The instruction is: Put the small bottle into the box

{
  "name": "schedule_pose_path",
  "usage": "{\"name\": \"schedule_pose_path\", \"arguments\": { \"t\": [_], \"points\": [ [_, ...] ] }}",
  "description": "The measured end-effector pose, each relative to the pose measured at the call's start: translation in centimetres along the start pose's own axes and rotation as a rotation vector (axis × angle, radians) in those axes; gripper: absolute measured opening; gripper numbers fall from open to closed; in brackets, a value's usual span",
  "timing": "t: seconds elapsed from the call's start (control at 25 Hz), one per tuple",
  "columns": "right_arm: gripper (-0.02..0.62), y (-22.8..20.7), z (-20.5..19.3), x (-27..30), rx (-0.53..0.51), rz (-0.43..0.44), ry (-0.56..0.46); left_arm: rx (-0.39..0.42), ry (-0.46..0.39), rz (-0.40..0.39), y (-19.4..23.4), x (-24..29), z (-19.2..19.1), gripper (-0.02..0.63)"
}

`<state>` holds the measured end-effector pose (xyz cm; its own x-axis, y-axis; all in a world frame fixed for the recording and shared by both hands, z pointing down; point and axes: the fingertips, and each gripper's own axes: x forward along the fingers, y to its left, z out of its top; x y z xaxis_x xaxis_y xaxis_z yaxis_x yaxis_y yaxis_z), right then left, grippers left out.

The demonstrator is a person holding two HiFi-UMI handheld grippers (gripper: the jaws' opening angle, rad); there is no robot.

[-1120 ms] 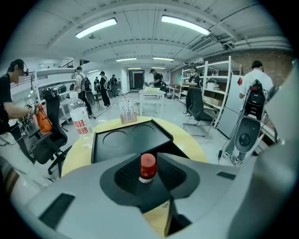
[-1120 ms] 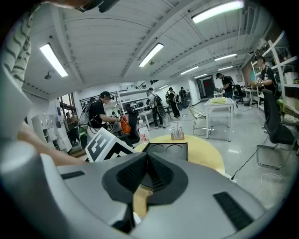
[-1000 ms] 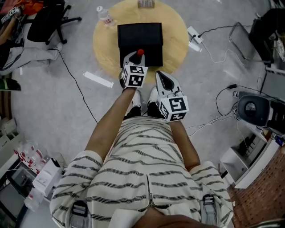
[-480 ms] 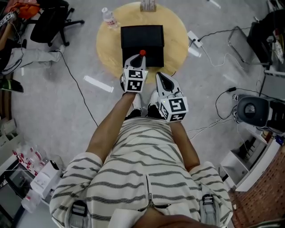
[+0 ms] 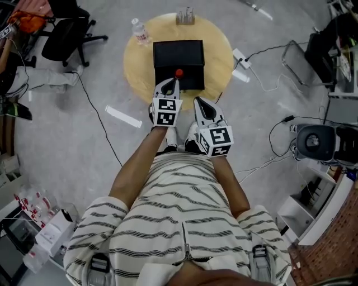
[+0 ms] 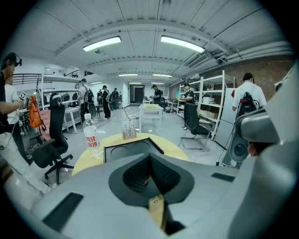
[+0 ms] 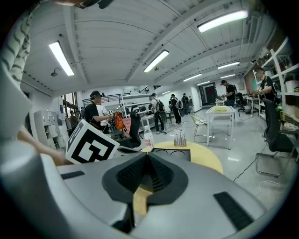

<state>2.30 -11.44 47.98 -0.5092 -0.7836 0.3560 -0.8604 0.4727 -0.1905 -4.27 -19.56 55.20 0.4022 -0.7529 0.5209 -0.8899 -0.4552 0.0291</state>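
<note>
A black box (image 5: 179, 53) sits on the round wooden table (image 5: 137, 64). The small bottle's red cap (image 5: 178, 73) shows over the box's front part, just beyond the tips of my left gripper (image 5: 175, 82). In the left gripper view the left gripper (image 6: 149, 156) has its jaws pressed together, with no bottle seen in their grip. Beyond them lies the box (image 6: 133, 149) with round recesses. My right gripper (image 5: 199, 101) hangs beside the left one, short of the table edge. The right gripper (image 7: 147, 156) is shut and empty in its own view.
A water bottle (image 5: 141, 31) and a small rack (image 5: 186, 15) stand on the table behind the box. On the floor lie a power strip (image 5: 240, 57) with cables and a white strip (image 5: 124, 116). An office chair (image 5: 64, 39) stands at the left.
The left gripper has drawn back a little from the box, while the red cap stays over the box's front part. The right gripper has hardly moved.
</note>
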Motion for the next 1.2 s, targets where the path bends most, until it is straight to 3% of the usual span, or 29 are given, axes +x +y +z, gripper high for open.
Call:
{"name": "schedule_pose_path", "arguments": {
  "t": [1.2],
  "points": [
    [0.019, 0.0, 2.3, -2.2, -0.017, -0.007, -0.078, 0.079, -0.154, -0.055, -3.3, -8.4, 4.1, 0.021]
  ]
}}
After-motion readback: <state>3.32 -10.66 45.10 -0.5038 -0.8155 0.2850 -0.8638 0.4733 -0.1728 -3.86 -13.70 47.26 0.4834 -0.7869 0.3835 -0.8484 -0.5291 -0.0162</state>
